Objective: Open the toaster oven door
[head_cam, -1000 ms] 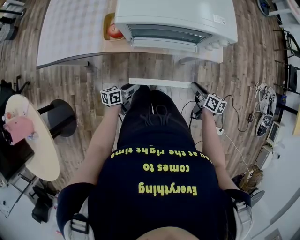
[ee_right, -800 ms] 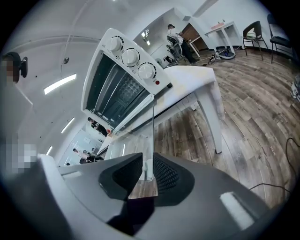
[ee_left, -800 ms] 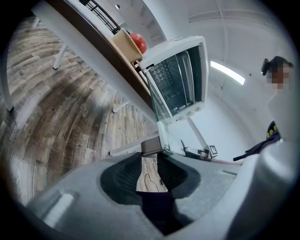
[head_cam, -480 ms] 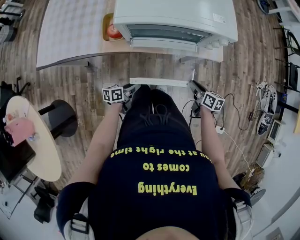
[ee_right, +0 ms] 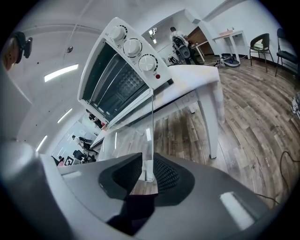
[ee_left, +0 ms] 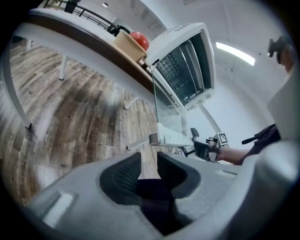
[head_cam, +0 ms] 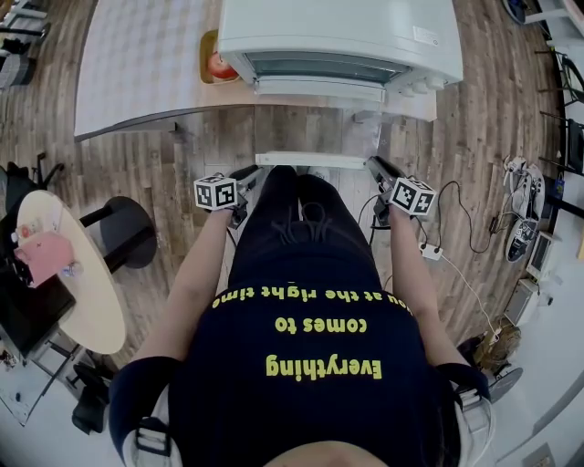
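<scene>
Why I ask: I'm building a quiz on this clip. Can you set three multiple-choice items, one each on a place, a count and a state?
1. Where is the apple? A on the table beside the oven; B inside it; C on top of it.
2. How many knobs has the oven? A one; B five; C three.
3. How is the oven's door? A shut; B swung down open; C taken off.
Answers: 1 A, it shows red on the tabletop next to the oven; 2 C, three round dials stand in a row; 3 B, the glass pane juts out from the oven's front.
</scene>
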Demonstrator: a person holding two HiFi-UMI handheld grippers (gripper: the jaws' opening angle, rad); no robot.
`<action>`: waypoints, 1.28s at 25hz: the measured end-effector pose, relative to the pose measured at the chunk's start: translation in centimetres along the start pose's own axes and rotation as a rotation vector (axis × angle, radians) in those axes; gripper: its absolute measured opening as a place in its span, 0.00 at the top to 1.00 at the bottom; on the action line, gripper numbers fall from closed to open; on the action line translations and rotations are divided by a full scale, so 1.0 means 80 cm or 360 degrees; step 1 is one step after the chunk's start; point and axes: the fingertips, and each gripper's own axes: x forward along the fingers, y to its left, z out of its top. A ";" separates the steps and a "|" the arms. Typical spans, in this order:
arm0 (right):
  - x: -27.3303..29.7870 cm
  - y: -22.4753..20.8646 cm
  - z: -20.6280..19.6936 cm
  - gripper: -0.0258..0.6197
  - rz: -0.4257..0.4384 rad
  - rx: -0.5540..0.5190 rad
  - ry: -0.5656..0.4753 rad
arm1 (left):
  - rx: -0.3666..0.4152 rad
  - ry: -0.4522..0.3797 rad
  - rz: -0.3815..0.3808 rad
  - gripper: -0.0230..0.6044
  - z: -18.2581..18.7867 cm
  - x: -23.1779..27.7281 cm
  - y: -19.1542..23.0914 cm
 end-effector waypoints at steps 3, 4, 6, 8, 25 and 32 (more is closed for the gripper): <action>0.005 -0.003 -0.002 0.82 -0.0015 -0.0010 0.0011 | 0.0016 -0.0138 0.0101 0.79 0.021 -0.023 0.010; 0.007 -0.004 -0.002 0.82 -0.0023 -0.0020 0.0015 | 0.0021 -0.0183 0.0130 0.81 0.029 -0.030 0.013; 0.009 -0.006 -0.003 0.81 -0.0034 -0.0039 0.0028 | 0.0068 -0.0243 0.0174 0.83 0.043 -0.042 0.012; 0.012 -0.007 -0.004 0.81 -0.0040 -0.0054 0.0040 | 0.0152 -0.0285 0.0199 0.86 0.058 -0.051 0.006; 0.031 -0.025 -0.010 0.80 -0.0088 -0.0085 0.0080 | 0.0625 -0.0437 0.0180 0.96 0.156 -0.045 -0.082; 0.038 -0.031 -0.012 0.79 -0.0086 -0.0070 0.0091 | 0.0669 -0.0468 0.0192 0.96 0.172 -0.043 -0.097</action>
